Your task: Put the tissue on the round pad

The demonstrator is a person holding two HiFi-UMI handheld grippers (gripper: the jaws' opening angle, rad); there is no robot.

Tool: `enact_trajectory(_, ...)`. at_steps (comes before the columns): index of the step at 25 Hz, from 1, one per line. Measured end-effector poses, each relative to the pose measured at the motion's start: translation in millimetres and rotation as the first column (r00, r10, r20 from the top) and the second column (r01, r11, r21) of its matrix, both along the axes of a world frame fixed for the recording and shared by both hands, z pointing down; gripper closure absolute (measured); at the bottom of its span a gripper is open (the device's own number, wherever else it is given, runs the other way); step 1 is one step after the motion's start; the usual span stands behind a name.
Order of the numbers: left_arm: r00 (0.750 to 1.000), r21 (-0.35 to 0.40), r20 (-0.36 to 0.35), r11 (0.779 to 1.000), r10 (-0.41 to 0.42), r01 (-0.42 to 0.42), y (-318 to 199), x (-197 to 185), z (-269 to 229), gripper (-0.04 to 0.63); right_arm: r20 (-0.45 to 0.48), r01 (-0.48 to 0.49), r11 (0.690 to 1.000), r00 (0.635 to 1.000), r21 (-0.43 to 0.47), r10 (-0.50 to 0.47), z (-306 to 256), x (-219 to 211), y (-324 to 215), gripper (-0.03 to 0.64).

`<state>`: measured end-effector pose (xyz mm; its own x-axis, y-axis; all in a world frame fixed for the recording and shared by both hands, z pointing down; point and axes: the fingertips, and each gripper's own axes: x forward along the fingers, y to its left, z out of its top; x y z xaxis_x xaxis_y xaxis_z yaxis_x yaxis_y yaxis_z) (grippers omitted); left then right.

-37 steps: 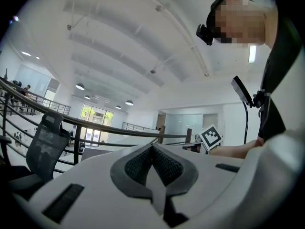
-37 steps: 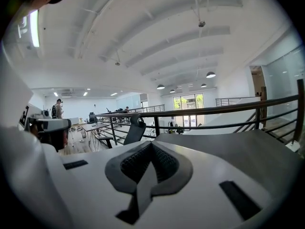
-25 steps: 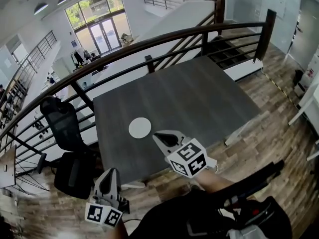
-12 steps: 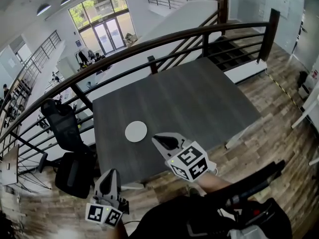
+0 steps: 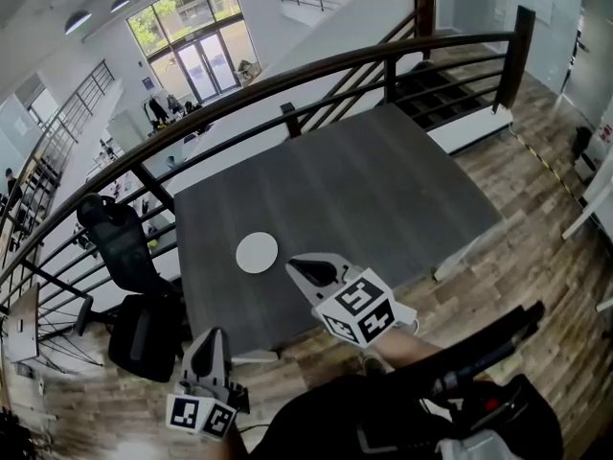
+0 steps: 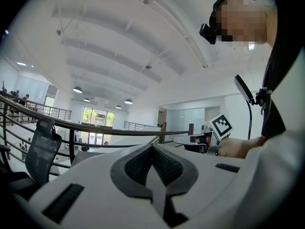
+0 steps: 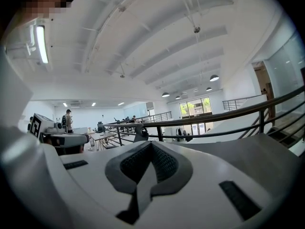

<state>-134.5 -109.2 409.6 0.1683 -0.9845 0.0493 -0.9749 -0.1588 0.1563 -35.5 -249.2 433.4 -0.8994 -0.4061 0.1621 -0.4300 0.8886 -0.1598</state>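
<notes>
A white round pad [image 5: 257, 253] lies on the dark grey table [image 5: 364, 180], near its front left part. No tissue shows in any view. My right gripper [image 5: 293, 267] hovers over the table's front edge, just right of the pad, pointing at it; its jaws are shut and hold nothing [image 7: 151, 144]. My left gripper [image 5: 213, 334] hangs lower left, off the table over the floor, also shut and holding nothing [image 6: 152, 146]. In the left gripper view the right gripper's marker cube [image 6: 221, 125] shows at the right.
A dark curved railing [image 5: 287, 80] runs behind the table, with a drop to a lower floor beyond. A black office chair [image 5: 124, 247] stands left of the table. Wooden floor [image 5: 536, 247] lies to the right, and stairs descend at the back right.
The whole view has shifted slightly, and the pad now sits a little further left and lower in the head view. Both grippers stay shut with nothing in them.
</notes>
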Motion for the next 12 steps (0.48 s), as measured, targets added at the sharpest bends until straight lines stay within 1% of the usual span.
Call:
enact_trajectory(3,1.000,0.025,-0.023,1.000,-0.002,0.003,-3.1,-0.3,-5.1,0.592,-0.003,-0.001,1.000,1.000,0.006,0.001,-0.2,0.0,-2.3,0.615)
enact_trajectory(7,1.000,0.015,-0.010,1.000,-0.021,0.021,0.0,-7.1,-0.4,0.592,-0.007,-0.006,1.000,1.000,-0.004,0.006,3.7,-1.9,-2.5,0.615)
enact_trajectory(8,1.000,0.011,-0.007,1.000,-0.024,0.024,1.0,-8.1,0.9,0.592,-0.009,-0.007,1.000,1.000,-0.006,0.007,4.6,-1.9,-2.0,0.615)
enact_trajectory(12,0.998,-0.047,0.035,0.998,-0.050,0.052,5.3,-14.7,13.5,0.592,-0.011,-0.002,1.000,1.000,-0.005,0.002,5.0,-2.9,0.2,0.615)
